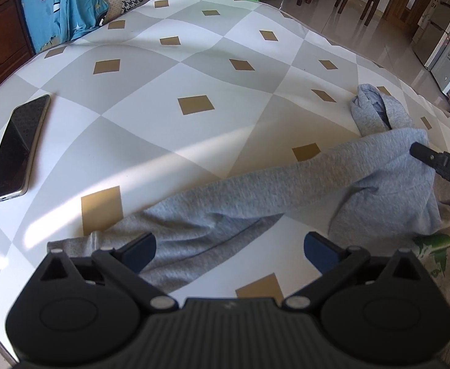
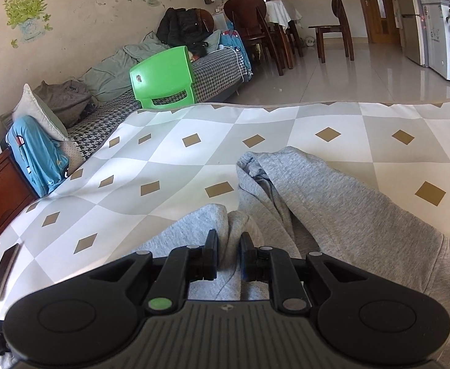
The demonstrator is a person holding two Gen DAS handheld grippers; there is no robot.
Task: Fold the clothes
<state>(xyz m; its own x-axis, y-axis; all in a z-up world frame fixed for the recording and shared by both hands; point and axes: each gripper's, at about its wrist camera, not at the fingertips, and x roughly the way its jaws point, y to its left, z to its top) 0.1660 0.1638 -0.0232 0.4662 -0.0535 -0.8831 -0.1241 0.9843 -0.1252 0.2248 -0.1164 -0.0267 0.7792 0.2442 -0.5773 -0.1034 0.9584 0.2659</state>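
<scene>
While the left gripper hangs with its jaws spread wide over a sleeve of the grey sweatshirt, nothing is pinched between them. Just beyond, the right gripper, lettered "DAS" on its finger, has its jaws drawn narrow on a raised fold of that sweatshirt, which sprawls across the diamond-patterned table cover. Well to the left lies a phone. Farther off stands a green chair.
</scene>
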